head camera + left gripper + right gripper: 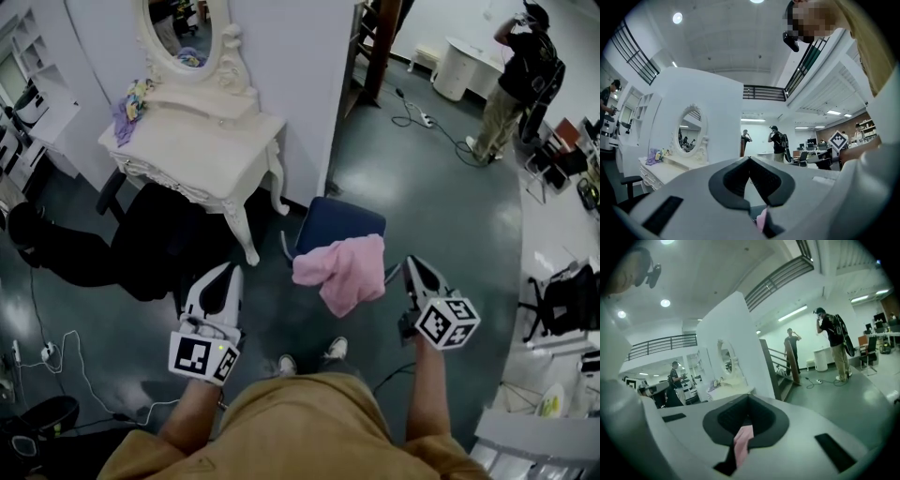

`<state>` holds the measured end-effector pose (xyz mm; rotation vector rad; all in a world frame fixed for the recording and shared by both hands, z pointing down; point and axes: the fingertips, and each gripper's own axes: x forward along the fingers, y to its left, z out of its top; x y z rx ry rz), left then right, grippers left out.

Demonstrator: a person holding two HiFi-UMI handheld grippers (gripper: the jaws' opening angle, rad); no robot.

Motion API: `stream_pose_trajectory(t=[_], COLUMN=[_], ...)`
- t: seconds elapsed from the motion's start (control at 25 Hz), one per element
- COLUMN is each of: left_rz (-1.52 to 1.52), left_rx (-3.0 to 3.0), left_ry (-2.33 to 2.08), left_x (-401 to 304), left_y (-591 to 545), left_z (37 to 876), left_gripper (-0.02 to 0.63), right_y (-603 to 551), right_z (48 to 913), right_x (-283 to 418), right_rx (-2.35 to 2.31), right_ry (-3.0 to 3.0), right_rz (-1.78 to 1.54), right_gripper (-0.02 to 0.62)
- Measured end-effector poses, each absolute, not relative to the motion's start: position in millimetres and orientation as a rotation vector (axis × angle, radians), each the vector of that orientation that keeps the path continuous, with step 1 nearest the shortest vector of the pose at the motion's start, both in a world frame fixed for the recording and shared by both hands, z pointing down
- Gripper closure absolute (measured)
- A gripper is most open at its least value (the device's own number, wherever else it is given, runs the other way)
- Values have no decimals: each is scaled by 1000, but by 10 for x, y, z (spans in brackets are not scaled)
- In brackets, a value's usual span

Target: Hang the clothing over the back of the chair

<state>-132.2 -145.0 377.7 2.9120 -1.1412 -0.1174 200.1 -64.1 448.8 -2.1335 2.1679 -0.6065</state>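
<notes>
The right gripper [410, 262] [749, 399] is clamped shut on the pink clothing [342, 272] [743, 442]. In the right gripper view a fold of the pink fabric is pinched between the dark pads and trails down out of them. In the head view this gripper is held in the air at the right. The clothing spreads leftward from it as a loose bunch, with one corner drooping toward the floor [441, 197]. The left gripper [234, 269] [749, 161] has its jaws together. In its own view a thin sliver of pink shows low in the slit between them, and I cannot tell whether it is pinched there. From the head view this gripper is beside the clothing's left edge, with dark floor showing between the two. Just beyond the clothing is the chair [342, 221], its dark blue seat seen from above. The fabric overlaps the seat's near edge in the view, and whether it touches the chair cannot be told. Below the clothing are the tips of the wearer's shoes [337, 349]. To the left of the chair stands a white carved counter [202, 150] against the wall, with an oval mirror [183, 26] on it. A small heap of coloured items [131, 101] lies at its left end. Far off at the upper right stands a person [517, 80] near a cable [417, 120] on the floor.
</notes>
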Motion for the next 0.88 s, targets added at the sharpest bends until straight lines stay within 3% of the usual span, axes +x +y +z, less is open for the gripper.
stream_pose_trajectory(t=[0.44, 0.88], left_rz=[-289, -350], left_rx=[2951, 2947], left_ry=[-1227, -1278], left_x=[-1261, -1144], left_y=[-1629, -1737], left_z=[3183, 2955], left_gripper=[603, 602], right_y=[-366, -11], right_z=[2811, 2532], right_x=[2026, 2253], right_rx=[-2154, -2185], right_ry=[2201, 2100], right_rz=[75, 186], right_gripper=[591, 591])
